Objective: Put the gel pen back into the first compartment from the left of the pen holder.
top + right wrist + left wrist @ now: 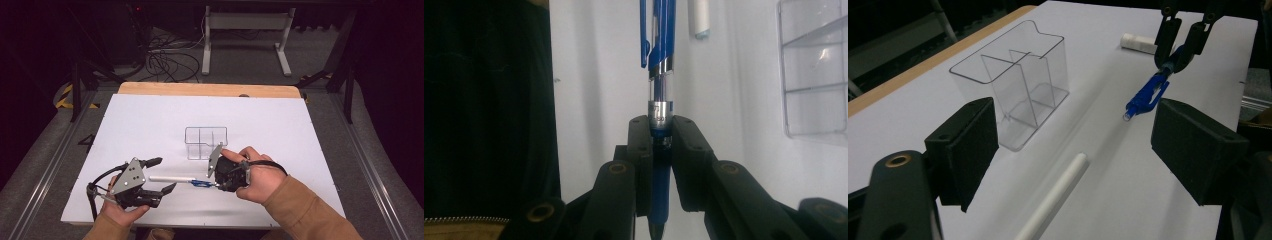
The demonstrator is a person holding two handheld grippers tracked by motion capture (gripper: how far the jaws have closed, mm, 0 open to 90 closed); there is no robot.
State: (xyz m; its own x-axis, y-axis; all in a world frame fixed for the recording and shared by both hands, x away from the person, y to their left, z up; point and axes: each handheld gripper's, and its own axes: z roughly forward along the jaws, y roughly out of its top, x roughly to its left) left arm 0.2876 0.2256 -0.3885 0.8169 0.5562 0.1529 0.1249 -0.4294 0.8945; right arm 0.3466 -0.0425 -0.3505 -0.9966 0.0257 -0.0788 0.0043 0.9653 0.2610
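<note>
A blue pen (pixel 201 184) hangs level just above the white table, and my right gripper (pixel 216 184) is shut on its lower barrel. In the right gripper view the pads (pixel 642 140) clamp the pen (pixel 659 50) below its metal ring, clip end pointing away. A long white tube (pixel 170 178) lies flat on the table, left of the pen. My left gripper (pixel 164 175) stands open around the tube's left end without touching it. In the left gripper view the tube (pixel 1058 195) lies between and below the wide jaws, with the pen (pixel 1147 95) and right gripper (pixel 1173 57) farther off.
A clear plastic organizer (pixel 206 142) with dividers stands upright just behind both grippers, also seen as the clear box (pixel 1013 85). A short white cylinder (pixel 1138 42) lies past the right gripper. The table's wooden far edge (pixel 210 89) borders the white sheet.
</note>
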